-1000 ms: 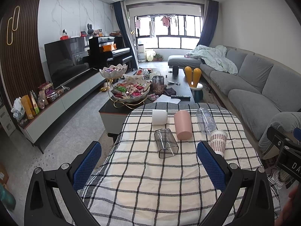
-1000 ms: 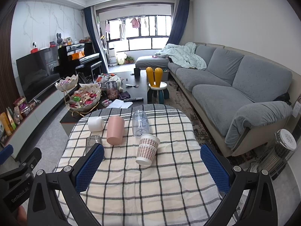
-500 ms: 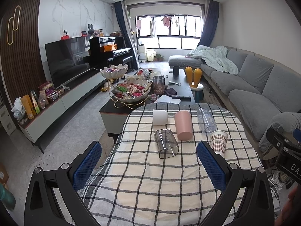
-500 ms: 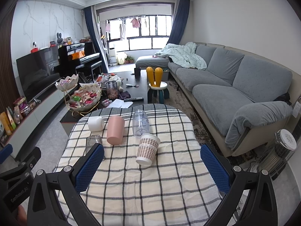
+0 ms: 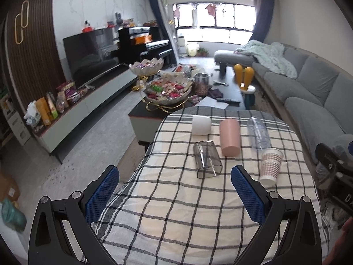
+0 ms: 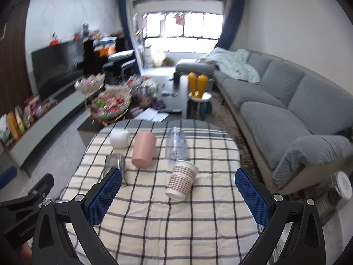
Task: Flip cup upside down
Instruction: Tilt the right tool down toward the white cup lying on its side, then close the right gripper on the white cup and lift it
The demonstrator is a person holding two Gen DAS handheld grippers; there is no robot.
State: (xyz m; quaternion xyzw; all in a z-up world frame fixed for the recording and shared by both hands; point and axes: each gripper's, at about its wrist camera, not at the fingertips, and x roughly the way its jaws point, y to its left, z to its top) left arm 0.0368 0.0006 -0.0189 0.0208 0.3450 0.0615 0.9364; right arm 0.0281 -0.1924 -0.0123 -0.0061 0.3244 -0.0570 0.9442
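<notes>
Lying sideways ahead of wide-open right claw (image 6: 178, 195): patterned paper cup (image 6: 182, 180); left claw (image 5: 175, 193) open too.

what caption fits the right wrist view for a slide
Open right gripper above a checked tablecloth, facing a patterned paper cup and four other cups lying on their sides.

A grey sofa (image 6: 275, 101) faces a television (image 5: 88, 55) across a snack-laden coffee table (image 5: 141, 113).
</notes>
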